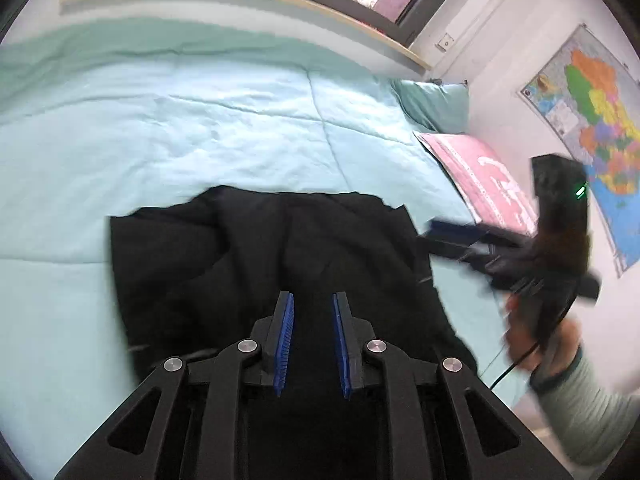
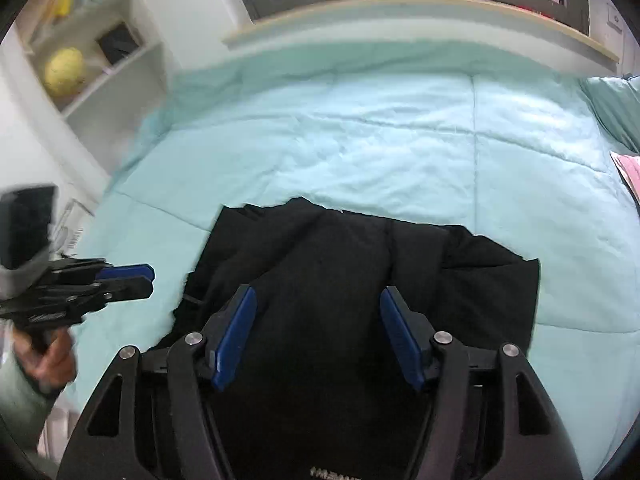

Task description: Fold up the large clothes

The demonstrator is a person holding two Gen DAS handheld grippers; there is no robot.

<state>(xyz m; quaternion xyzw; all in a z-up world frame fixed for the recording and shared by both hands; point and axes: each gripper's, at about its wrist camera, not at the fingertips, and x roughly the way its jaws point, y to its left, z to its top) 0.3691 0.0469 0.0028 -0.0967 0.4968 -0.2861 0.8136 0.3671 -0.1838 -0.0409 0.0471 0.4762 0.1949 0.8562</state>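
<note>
A black garment (image 1: pixel 272 264) lay bunched on the light blue bed (image 1: pixel 168 132), near its front edge. The left gripper (image 1: pixel 313 312) hung above it with fingers slightly parted and empty. The right gripper (image 2: pixel 318 320) hovered over it too, fingers wide apart, gripping nothing.

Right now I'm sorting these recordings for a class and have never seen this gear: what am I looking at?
A person holds a two-finger claw in each hand, each with a wide-angle camera looking along its fingers. One picture looks out from the left claw, the other from the right claw; each also catches the other claw off to one side. Both hover over a black garment lying crumpled on a bed with a light teal quilt. Both claws are open, the right wider, and neither holds anything. A pink pillow lies near the wall.
</note>
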